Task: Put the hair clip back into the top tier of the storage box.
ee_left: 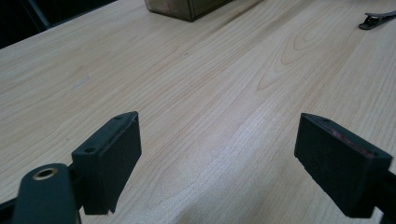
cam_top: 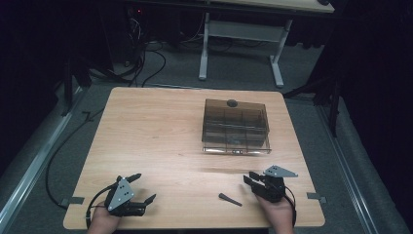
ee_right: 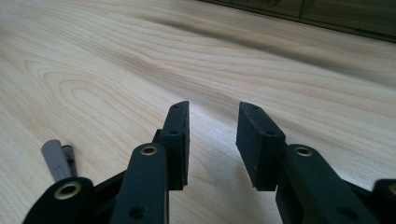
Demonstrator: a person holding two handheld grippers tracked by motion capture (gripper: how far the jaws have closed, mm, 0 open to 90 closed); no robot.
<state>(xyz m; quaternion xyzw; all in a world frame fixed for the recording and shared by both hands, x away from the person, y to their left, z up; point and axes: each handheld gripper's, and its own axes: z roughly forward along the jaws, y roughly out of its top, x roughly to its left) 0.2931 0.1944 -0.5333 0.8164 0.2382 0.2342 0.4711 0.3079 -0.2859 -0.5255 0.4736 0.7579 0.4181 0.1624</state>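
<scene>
Nothing looks started: both tools rest empty at the desk's (cam_top: 160, 131) near edge, the left tool (cam_top: 141, 187) gaping wide, the right tool (cam_top: 249, 179) narrowly parted, the clip (cam_top: 229, 199) lying just left of it, the box (cam_top: 235, 126) farther off.

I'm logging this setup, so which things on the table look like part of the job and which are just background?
Likely part of the job:
- smoky plastic organizer box
- small dark clip
- left hand-held gripper, open
- right hand-held gripper, open

Just lying about:
- white desk frame
- floor cables
</scene>
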